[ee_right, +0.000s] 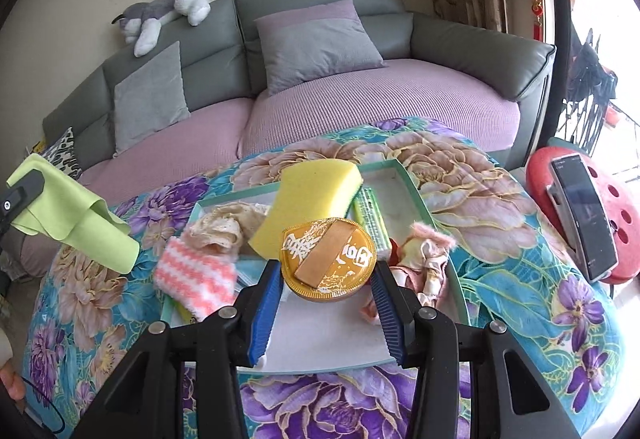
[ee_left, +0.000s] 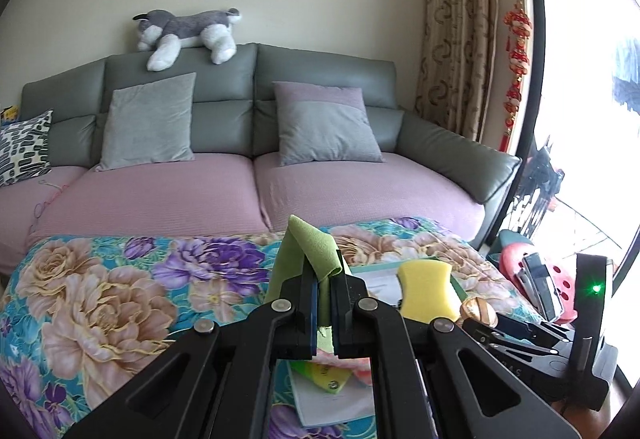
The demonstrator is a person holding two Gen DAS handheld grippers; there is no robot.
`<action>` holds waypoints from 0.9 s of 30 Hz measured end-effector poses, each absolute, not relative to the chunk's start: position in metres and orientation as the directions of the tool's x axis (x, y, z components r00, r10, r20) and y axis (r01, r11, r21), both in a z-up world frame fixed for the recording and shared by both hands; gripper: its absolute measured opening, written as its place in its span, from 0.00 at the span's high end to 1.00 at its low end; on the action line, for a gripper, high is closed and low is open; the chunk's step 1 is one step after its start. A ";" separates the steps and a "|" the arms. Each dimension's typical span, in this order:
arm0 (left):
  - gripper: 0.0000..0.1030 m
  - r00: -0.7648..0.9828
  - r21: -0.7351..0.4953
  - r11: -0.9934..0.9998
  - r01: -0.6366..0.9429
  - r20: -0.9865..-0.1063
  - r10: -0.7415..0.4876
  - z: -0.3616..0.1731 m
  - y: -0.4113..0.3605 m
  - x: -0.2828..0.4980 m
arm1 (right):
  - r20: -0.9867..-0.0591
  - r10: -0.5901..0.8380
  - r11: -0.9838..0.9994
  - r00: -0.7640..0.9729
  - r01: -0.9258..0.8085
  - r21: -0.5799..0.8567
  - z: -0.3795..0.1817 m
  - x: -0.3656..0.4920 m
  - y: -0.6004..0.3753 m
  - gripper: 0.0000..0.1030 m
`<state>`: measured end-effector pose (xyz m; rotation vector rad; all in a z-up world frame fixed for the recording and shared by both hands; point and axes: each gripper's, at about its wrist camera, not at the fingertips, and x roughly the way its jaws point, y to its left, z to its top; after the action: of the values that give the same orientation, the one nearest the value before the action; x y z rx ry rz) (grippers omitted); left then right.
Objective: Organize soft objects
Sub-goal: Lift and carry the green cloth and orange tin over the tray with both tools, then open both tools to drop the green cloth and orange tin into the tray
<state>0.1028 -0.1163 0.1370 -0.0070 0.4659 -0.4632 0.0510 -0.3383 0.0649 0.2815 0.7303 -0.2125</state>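
My left gripper (ee_left: 324, 279) is shut on a lime-green cloth (ee_left: 308, 251), which hangs folded above the flowered table; in the right wrist view the green cloth (ee_right: 76, 215) droops at the far left. My right gripper (ee_right: 326, 271) is shut on a round gold tin (ee_right: 328, 259) over a shallow teal-rimmed tray (ee_right: 416, 191). The tray holds a tilted yellow sponge (ee_right: 316, 195), a pink-and-white striped cloth (ee_right: 196, 275), a beige lace cloth (ee_right: 224, 227), a green pack (ee_right: 370, 215) and a crumpled pink-cream fabric (ee_right: 424, 263).
The table wears a flowered cover (ee_right: 500, 239). Behind it stands a grey sofa (ee_left: 328, 67) with pink seat covers, grey cushions (ee_left: 148, 123) and a plush dog (ee_left: 188, 33) on its back. A red stool (ee_right: 616, 207) with a phone (ee_right: 584, 215) sits at right by the window.
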 end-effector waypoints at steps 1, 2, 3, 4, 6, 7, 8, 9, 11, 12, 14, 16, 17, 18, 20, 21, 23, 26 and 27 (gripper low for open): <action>0.95 0.789 -0.112 0.893 0.436 -0.430 -0.439 0.137 -0.119 0.102 | -0.682 -0.095 0.940 0.725 0.290 0.178 0.064 0.051 -0.340 0.53; 0.95 0.787 -0.114 0.890 0.442 -0.427 -0.446 0.136 -0.121 0.102 | -0.682 -0.097 0.939 0.725 0.294 0.179 0.064 0.050 -0.342 0.53; 0.95 0.784 -0.117 0.886 0.450 -0.424 -0.454 0.135 -0.124 0.102 | -0.682 -0.099 0.938 0.725 0.297 0.180 0.064 0.050 -0.343 0.53; 0.95 0.779 -0.120 0.880 0.459 -0.422 -0.464 0.135 -0.127 0.101 | -0.682 -0.102 0.937 0.724 0.301 0.180 0.063 0.049 -0.345 0.53; 0.95 0.774 -0.122 0.873 0.473 -0.415 -0.478 0.131 -0.134 0.103 | -0.688 -0.101 0.934 0.719 0.306 0.182 0.060 0.050 -0.348 0.53; 0.95 0.772 -0.118 0.870 0.479 -0.415 -0.482 0.128 -0.137 0.104 | -0.695 -0.097 0.934 0.712 0.306 0.184 0.056 0.051 -0.350 0.53; 0.95 0.768 -0.115 0.867 0.485 -0.418 -0.485 0.123 -0.141 0.106 | -0.705 -0.091 0.935 0.704 0.304 0.183 0.052 0.053 -0.351 0.53; 0.95 0.760 -0.116 0.864 0.490 -0.429 -0.488 0.118 -0.145 0.110 | -0.713 -0.087 0.937 0.696 0.301 0.180 0.047 0.055 -0.351 0.53; 0.95 0.734 -0.131 0.862 0.490 -0.472 -0.489 0.103 -0.152 0.120 | -0.737 -0.081 0.939 0.670 0.300 0.169 0.037 0.059 -0.352 0.53; 0.95 0.718 -0.145 0.860 0.489 -0.493 -0.491 0.096 -0.155 0.125 | -0.747 -0.075 0.939 0.661 0.299 0.171 0.033 0.060 -0.352 0.53; 0.95 0.695 -0.160 0.863 0.479 -0.532 -0.484 0.083 -0.159 0.133 | -0.758 -0.055 0.938 0.650 0.294 0.184 0.027 0.062 -0.354 0.53; 0.95 0.683 -0.155 0.868 0.472 -0.559 -0.471 0.073 -0.163 0.136 | -0.767 -0.045 0.940 0.641 0.288 0.185 0.023 0.063 -0.354 0.53; 0.95 0.679 -0.152 0.870 0.468 -0.569 -0.464 0.070 -0.165 0.137 | -0.770 -0.039 0.940 0.637 0.284 0.187 0.021 0.063 -0.354 0.53; 0.95 0.673 -0.150 0.872 0.465 -0.580 -0.459 0.066 -0.166 0.138 | -0.773 -0.033 0.941 0.634 0.281 0.190 0.019 0.064 -0.353 0.53; 0.95 0.661 -0.151 0.875 0.461 -0.599 -0.452 0.060 -0.168 0.141 | -0.779 -0.022 0.943 0.627 0.273 0.193 0.016 0.066 -0.351 0.53; 0.95 0.654 -0.148 0.876 0.460 -0.611 -0.447 0.057 -0.170 0.142 | -0.781 -0.018 0.944 0.624 0.269 0.193 0.015 0.066 -0.351 0.53; 0.95 0.647 -0.138 0.880 0.455 -0.628 -0.433 0.052 -0.172 0.143 | -0.785 -0.008 0.945 0.620 0.262 0.197 0.012 0.068 -0.349 0.53; 0.95 0.629 -0.130 0.882 0.453 -0.655 -0.419 0.043 -0.175 0.147 | -0.793 0.008 0.946 0.609 0.252 0.203 0.007 0.072 -0.347 0.53; 0.95 0.620 -0.133 0.882 0.453 -0.664 -0.418 0.040 -0.176 0.149 | -0.797 0.011 0.946 0.604 0.251 0.203 0.005 0.073 -0.347 0.53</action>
<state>0.1488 -0.1761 0.0397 0.0496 0.7504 -0.5013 0.0732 -0.3466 0.0048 0.3100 0.9157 -0.1416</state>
